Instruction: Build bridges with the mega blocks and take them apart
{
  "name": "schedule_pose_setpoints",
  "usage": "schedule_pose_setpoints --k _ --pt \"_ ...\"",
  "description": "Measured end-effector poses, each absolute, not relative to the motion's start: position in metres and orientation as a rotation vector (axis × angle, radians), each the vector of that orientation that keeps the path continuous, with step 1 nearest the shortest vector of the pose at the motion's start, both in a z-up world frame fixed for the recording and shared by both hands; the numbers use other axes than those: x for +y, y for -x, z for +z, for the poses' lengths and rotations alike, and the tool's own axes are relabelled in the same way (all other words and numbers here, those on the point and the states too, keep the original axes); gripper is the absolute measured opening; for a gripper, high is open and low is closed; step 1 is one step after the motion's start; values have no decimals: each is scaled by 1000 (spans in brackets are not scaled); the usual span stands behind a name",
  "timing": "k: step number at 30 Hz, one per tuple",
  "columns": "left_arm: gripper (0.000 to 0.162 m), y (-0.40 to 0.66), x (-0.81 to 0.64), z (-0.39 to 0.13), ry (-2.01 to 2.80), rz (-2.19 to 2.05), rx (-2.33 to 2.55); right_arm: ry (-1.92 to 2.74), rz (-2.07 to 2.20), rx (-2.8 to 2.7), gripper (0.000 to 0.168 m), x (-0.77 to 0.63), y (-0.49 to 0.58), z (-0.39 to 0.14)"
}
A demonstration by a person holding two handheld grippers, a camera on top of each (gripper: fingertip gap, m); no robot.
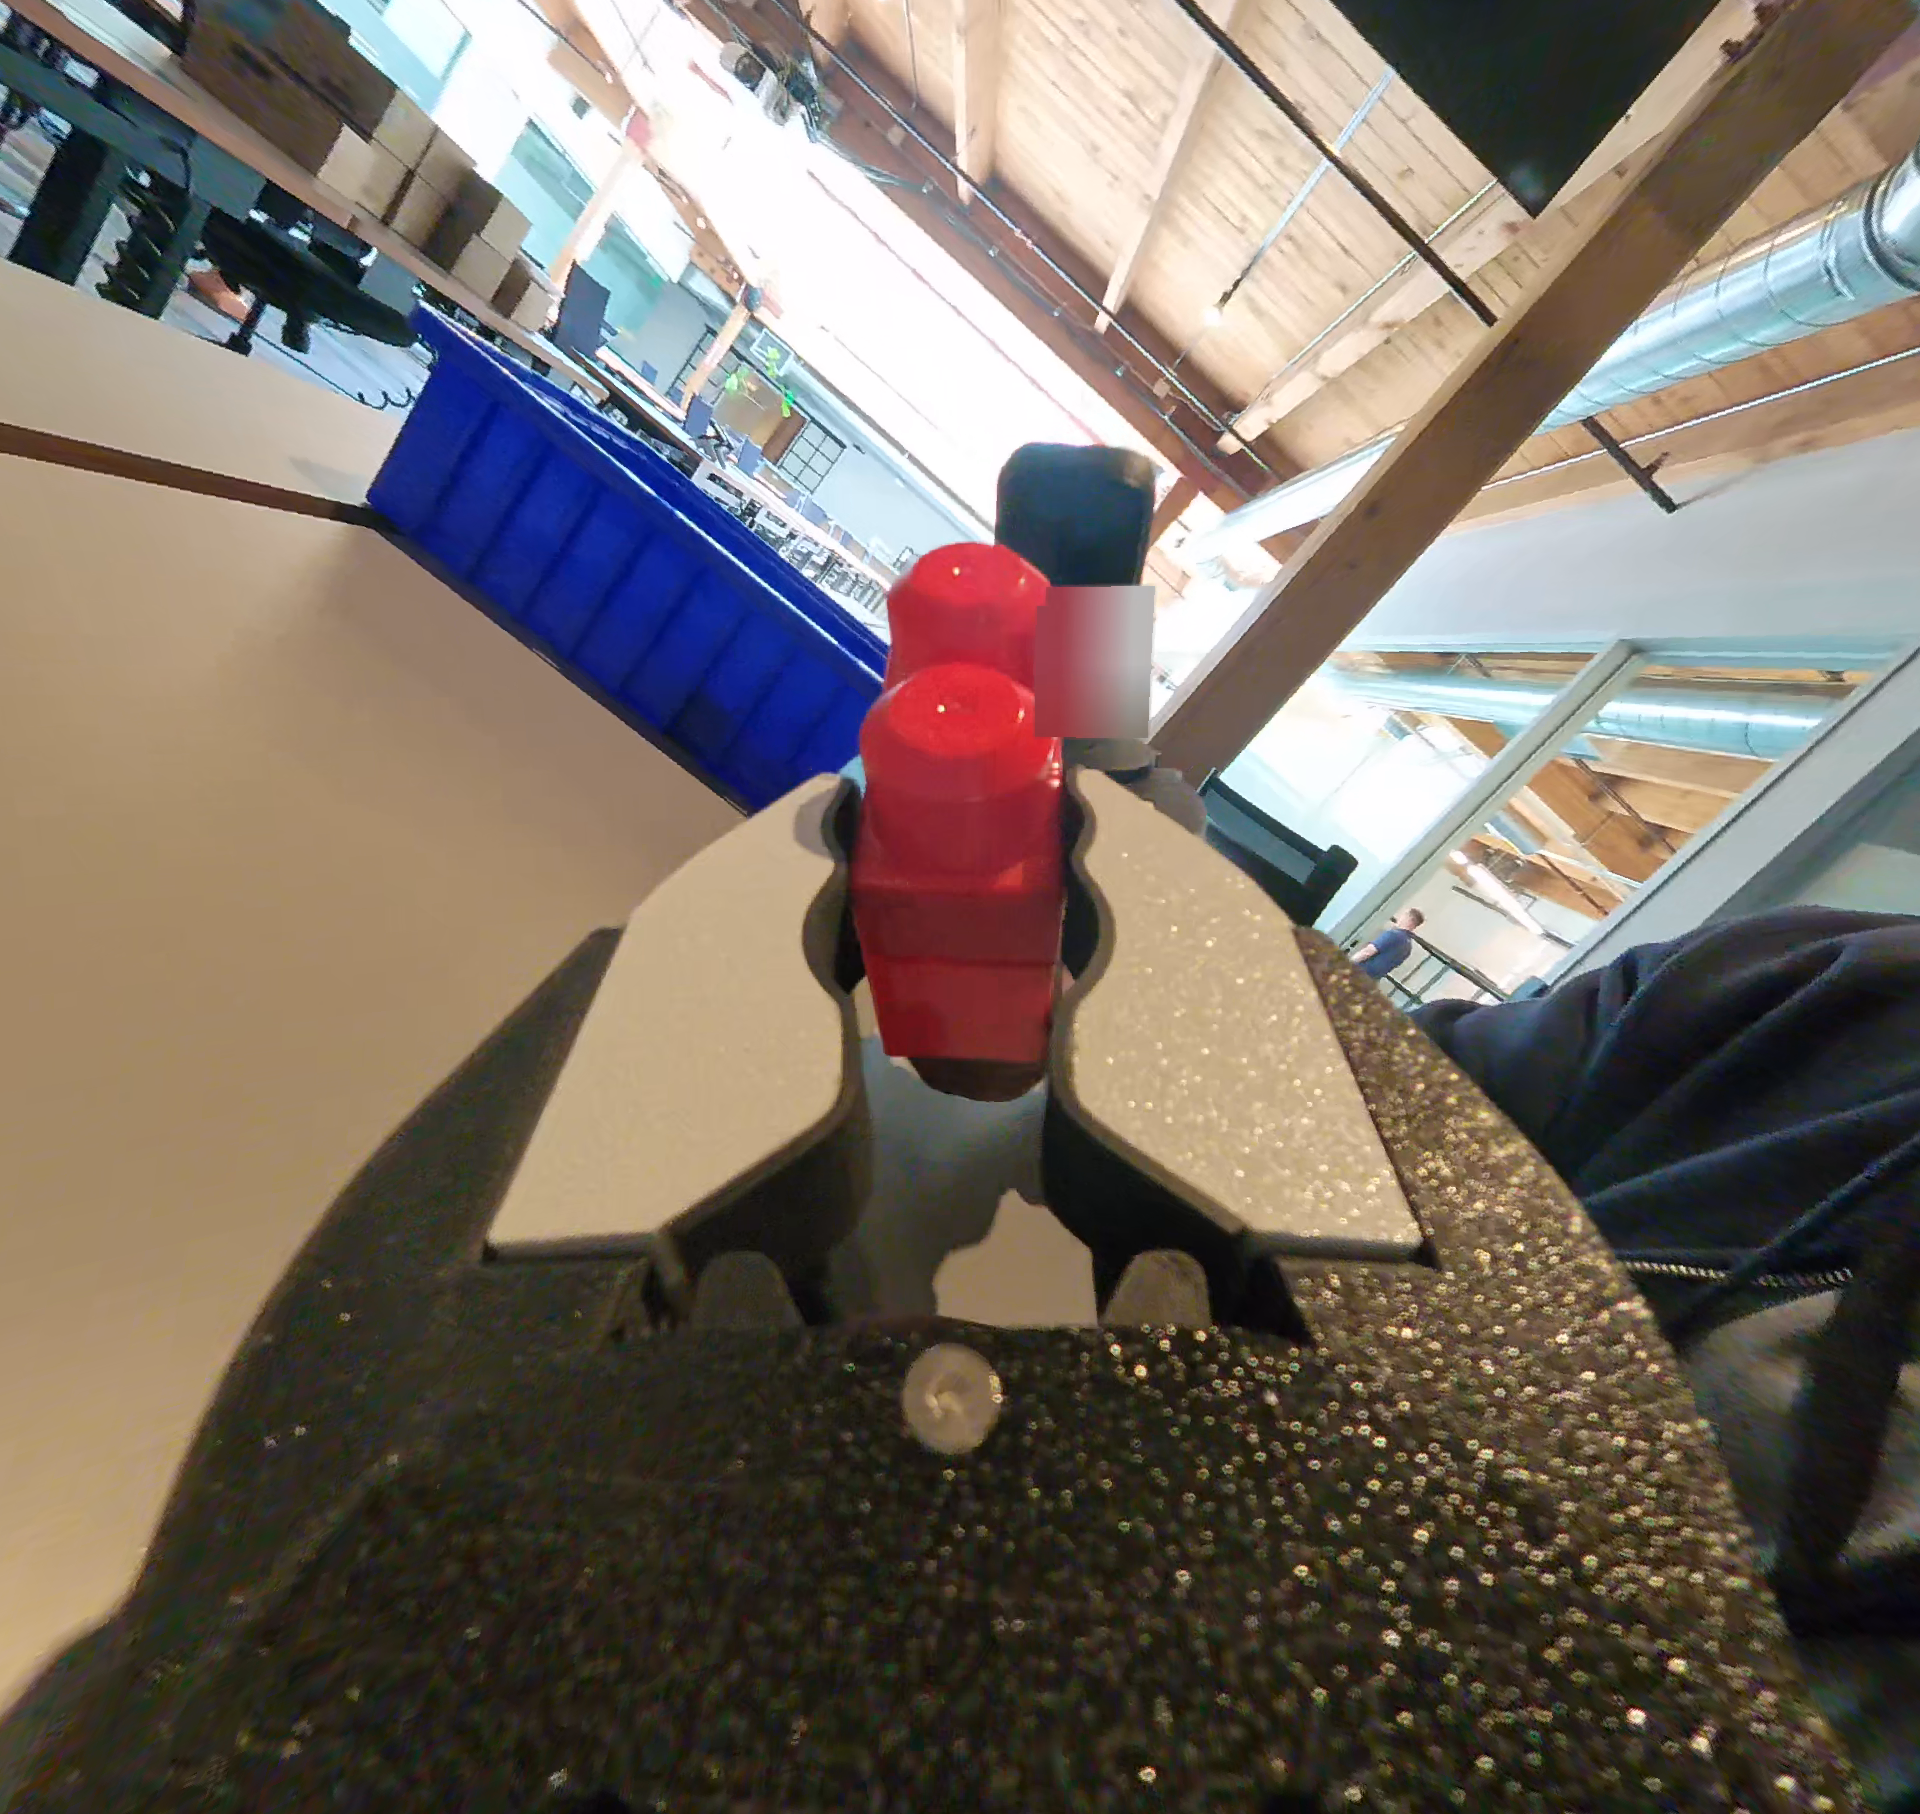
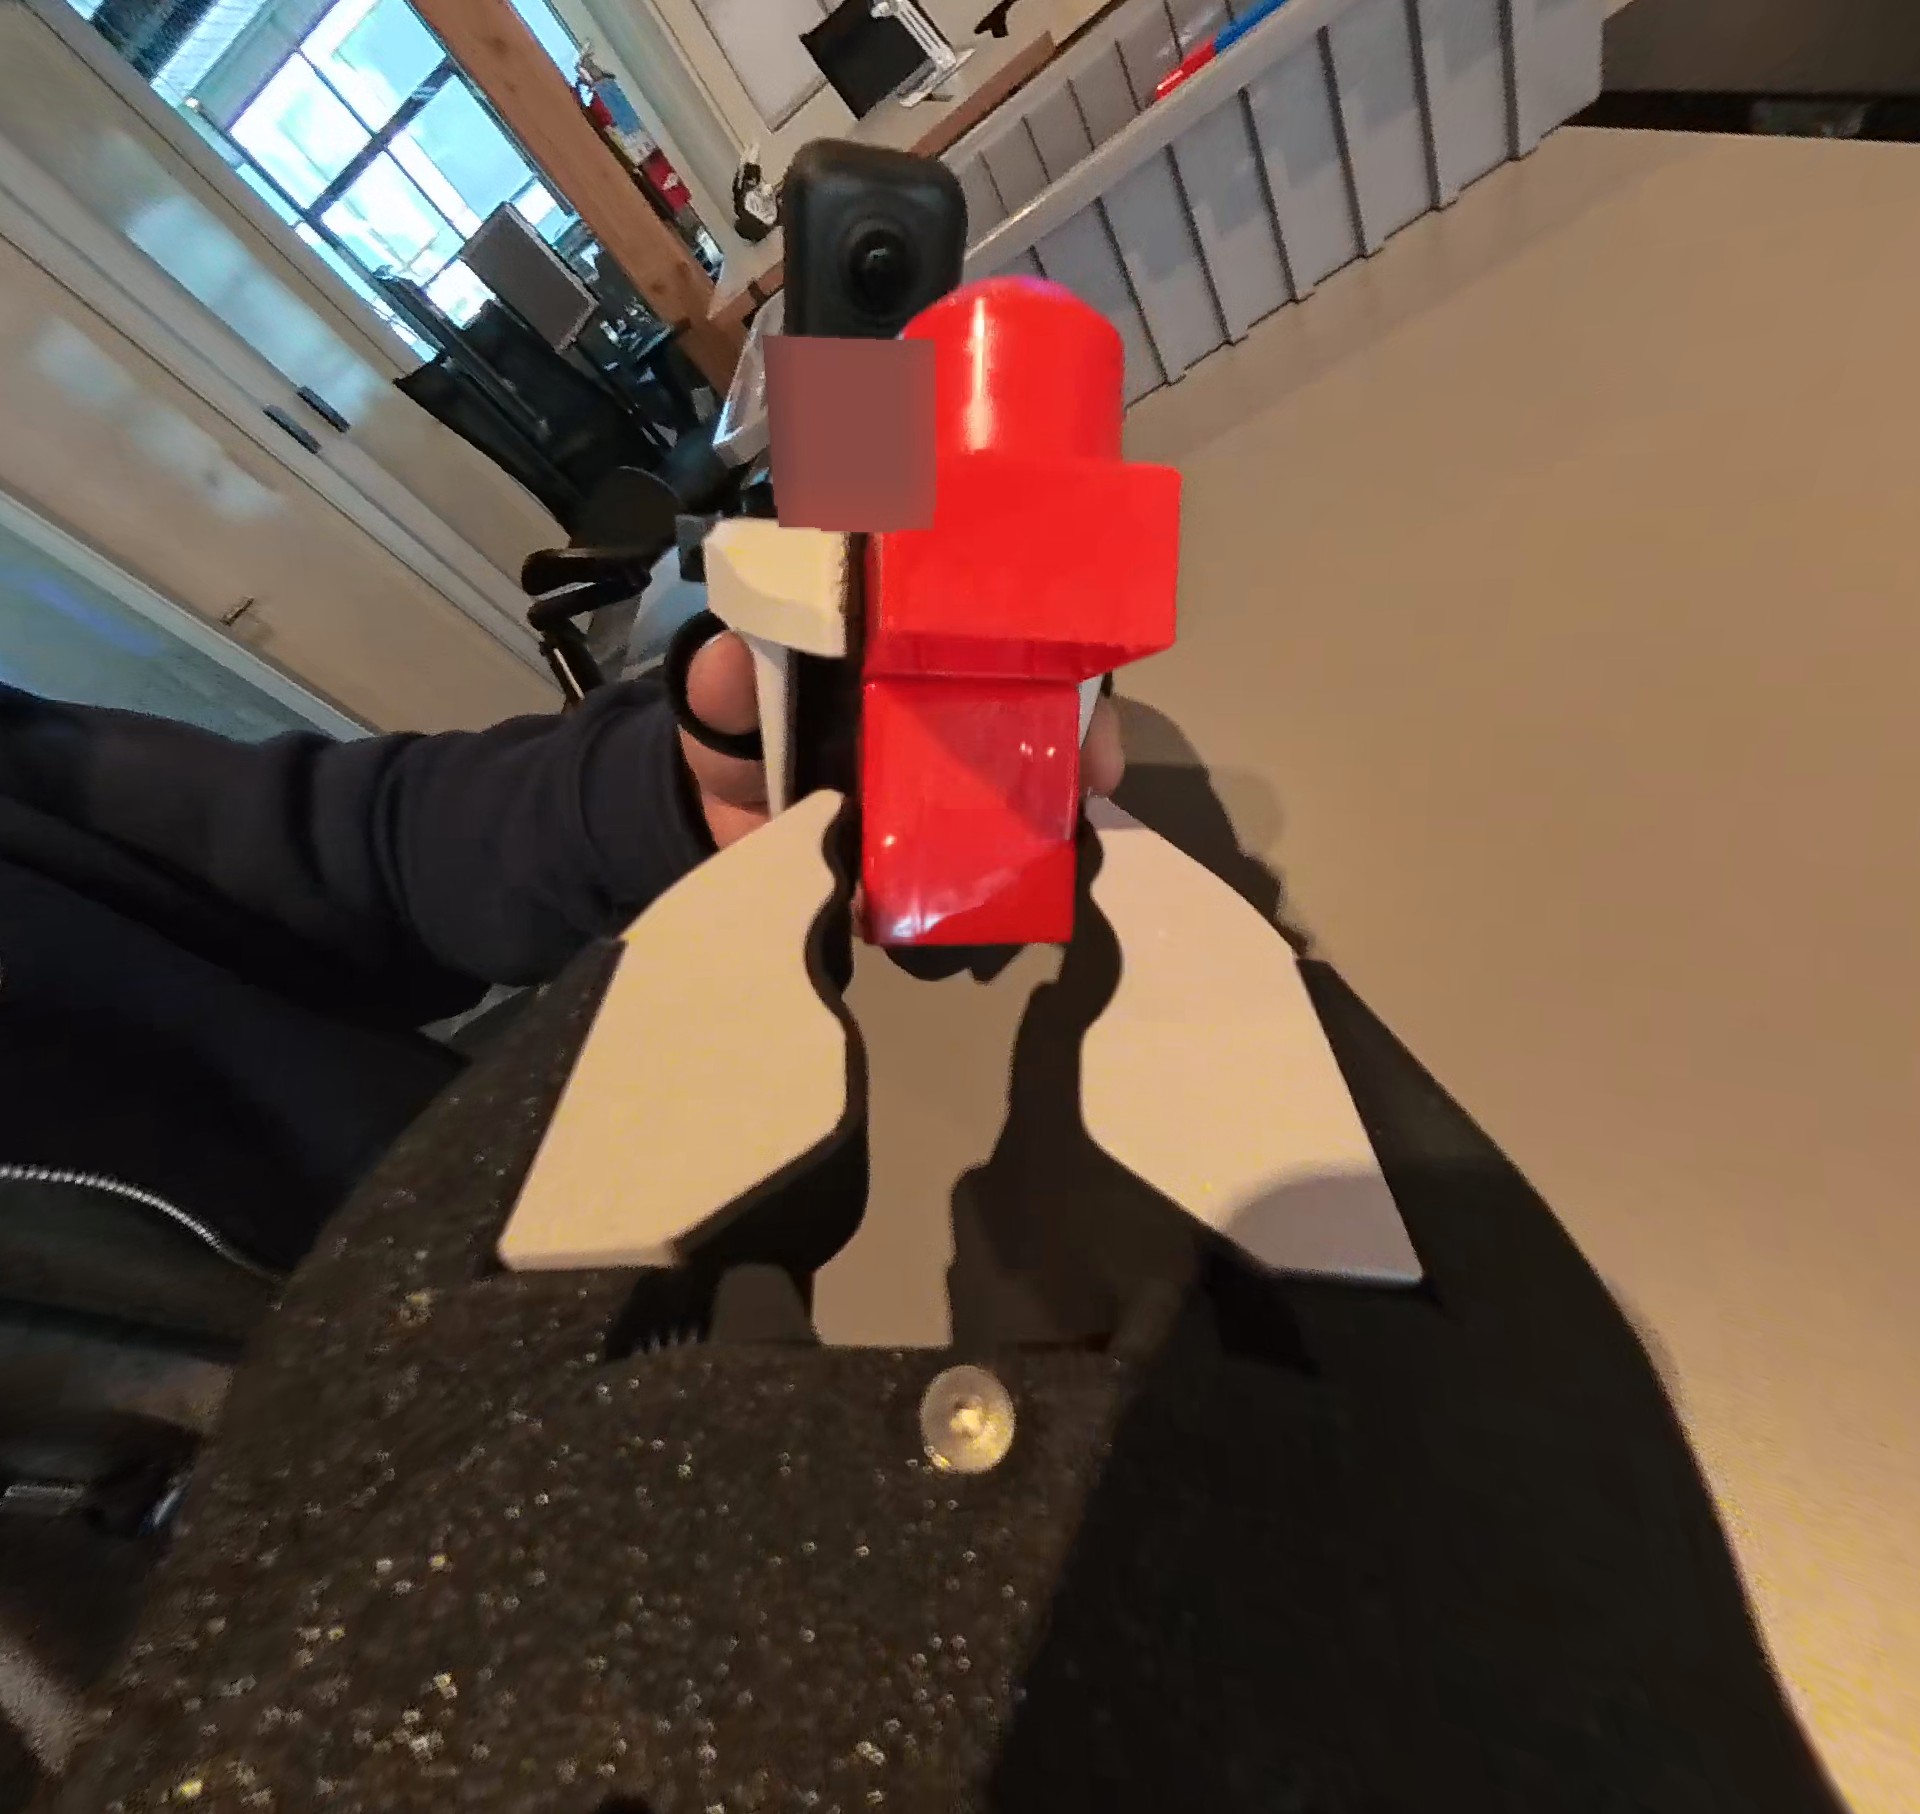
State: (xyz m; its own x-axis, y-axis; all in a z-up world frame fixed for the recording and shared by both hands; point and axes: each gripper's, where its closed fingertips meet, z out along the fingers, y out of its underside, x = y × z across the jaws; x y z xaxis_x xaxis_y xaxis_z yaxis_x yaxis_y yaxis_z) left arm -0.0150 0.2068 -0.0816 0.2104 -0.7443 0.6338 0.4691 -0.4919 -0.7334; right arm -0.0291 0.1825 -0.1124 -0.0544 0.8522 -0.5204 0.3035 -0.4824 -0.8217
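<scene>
Here both grippers, left [image 1: 958, 891] and right [image 2: 961, 860], clamp glossy red blocks [image 1: 961, 829] (round-studded) between matte grey fingers [image 1: 717, 1037].

Both grippers [image 1: 961, 891] [image 2: 961, 871] meet over the table [image 1: 260, 829], apparently clamping joined blocks [image 2: 997, 684] between them.

Landmark: red block stack [image 1: 961, 871], clamped at opposite ends by the left gripper [image 1: 961, 891] and right gripper [image 2: 961, 860].
- Far left of stack: blue bin [image 1: 623, 559] on the table [image 1: 260, 777], an obstacle.
- Between stack and bin: bare tabletop, passable.
- Right of stack: dark sleeve [image 1: 1714, 1068], blocking.
</scene>
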Motion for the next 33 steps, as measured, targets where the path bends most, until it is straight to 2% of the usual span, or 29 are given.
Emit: schedule_pose_setpoints --k 11,16,20,24,27,30,33 --pt "35 5 197 -86 1535 -1484 390 1664 1268 -1483 37 182 14 -119" --pt "35 12 210 -94 1569 -1309 351 1789 1196 -1395 37 190 15 -130" --pt "35 32 216 -79 1508 -1218 299 1873 1217 -1296 37 193 13 -135" --pt "35 32 219 -90 1569 -1137 349 1792 1164 -1316 37 195 2 -118" --pt "35 25 218 -96 1585 -1143 375 1742 1007 -1274 37 215 -28 -83" --pt "35 20 217 -103 1622 -1099 431 1762 724 -1142 37 266 -92 -46" --pt "35 15 215 -106 1634 -1076 470 1912 407 -1005 37 332 -186 -39"
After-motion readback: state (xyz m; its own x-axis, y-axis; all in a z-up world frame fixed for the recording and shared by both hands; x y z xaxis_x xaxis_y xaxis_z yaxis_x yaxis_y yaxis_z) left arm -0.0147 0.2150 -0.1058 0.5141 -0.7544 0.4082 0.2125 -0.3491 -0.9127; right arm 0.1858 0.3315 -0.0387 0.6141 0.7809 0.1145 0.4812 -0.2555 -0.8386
